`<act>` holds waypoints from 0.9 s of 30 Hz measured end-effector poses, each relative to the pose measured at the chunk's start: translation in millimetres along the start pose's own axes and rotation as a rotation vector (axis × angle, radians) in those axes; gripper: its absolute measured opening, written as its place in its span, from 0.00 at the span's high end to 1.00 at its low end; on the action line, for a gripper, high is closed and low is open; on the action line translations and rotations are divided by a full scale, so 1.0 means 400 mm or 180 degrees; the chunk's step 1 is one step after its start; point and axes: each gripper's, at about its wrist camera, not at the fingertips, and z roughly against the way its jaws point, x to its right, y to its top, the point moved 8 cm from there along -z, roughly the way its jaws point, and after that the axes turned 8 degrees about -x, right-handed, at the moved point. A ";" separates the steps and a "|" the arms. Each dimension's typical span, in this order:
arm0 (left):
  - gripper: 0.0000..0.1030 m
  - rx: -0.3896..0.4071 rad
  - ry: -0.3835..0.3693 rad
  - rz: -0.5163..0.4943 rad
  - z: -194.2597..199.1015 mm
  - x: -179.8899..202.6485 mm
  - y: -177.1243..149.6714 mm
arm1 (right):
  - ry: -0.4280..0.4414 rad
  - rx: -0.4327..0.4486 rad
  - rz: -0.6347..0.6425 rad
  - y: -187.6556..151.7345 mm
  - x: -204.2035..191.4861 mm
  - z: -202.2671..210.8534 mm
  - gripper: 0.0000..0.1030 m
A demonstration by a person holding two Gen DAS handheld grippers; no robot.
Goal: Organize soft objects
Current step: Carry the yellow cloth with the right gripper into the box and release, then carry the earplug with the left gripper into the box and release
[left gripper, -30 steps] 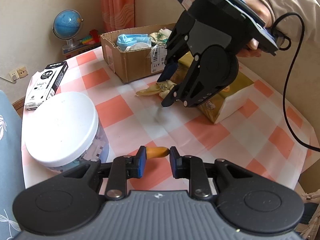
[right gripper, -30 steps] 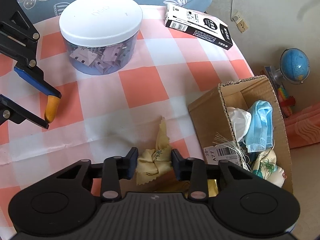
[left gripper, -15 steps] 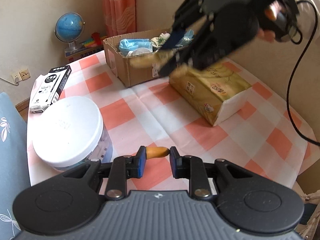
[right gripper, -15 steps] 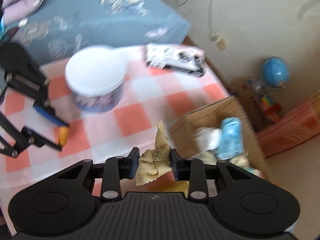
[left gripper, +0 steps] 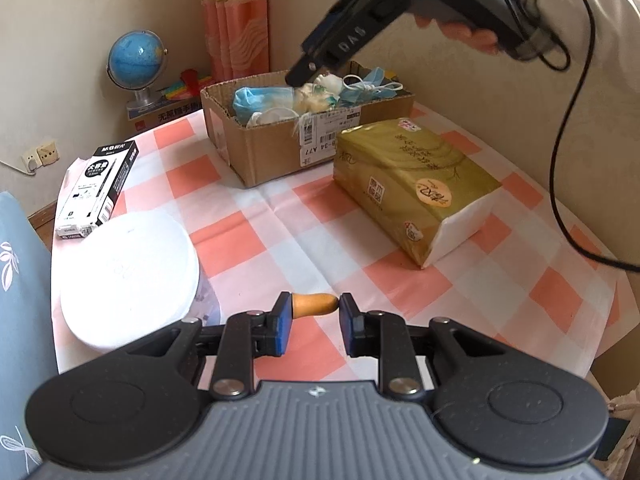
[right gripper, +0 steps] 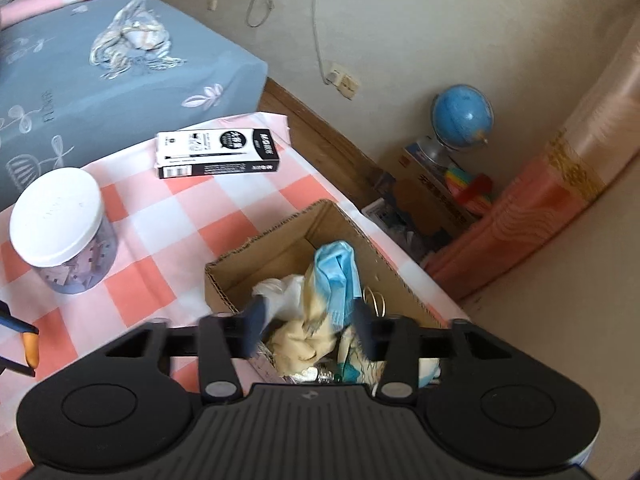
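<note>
My right gripper (right gripper: pixel 309 316) hovers over the open cardboard box (right gripper: pixel 276 242), its jaws opening. The crumpled yellow cloth (right gripper: pixel 300 338) lies between and below the blurred fingers, on the pile in the box, and no pad presses on it. Blue face masks (right gripper: pixel 336 268) and white soft pieces share the box. In the left wrist view the right gripper (left gripper: pixel 304 76) reaches down over the box (left gripper: pixel 272 152), held by a hand. My left gripper (left gripper: pixel 314 307) stays low over the checked tablecloth, shut on a small orange soft piece (left gripper: pixel 316 304).
A gold tissue pack (left gripper: pixel 408 184) lies right of the box. A white-lidded jar (left gripper: pixel 128 272) and a black-and-white pen box (left gripper: pixel 96 184) sit at the left. A globe (right gripper: pixel 460 120) stands on the floor beyond the table, and a blue bed (right gripper: pixel 100 80) is behind.
The right gripper lifted the yellow cloth off the table, carried it over the cardboard box and spread its jaws; the cloth now lies in the box. The left gripper kept still.
</note>
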 end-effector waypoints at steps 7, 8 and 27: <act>0.77 0.0024 -0.0048 0.0065 0.001 -0.013 0.043 | 0.0090 0.0147 -0.0653 -0.064 0.022 0.056 0.05; 0.77 0.0035 -0.0046 0.0064 0.003 -0.013 0.054 | 0.0081 0.0170 -0.0727 -0.079 0.020 0.071 0.01; 0.77 0.0277 0.0204 -0.0007 -0.050 -0.050 0.388 | 0.0019 0.0346 -0.1290 -0.219 -0.019 0.172 0.00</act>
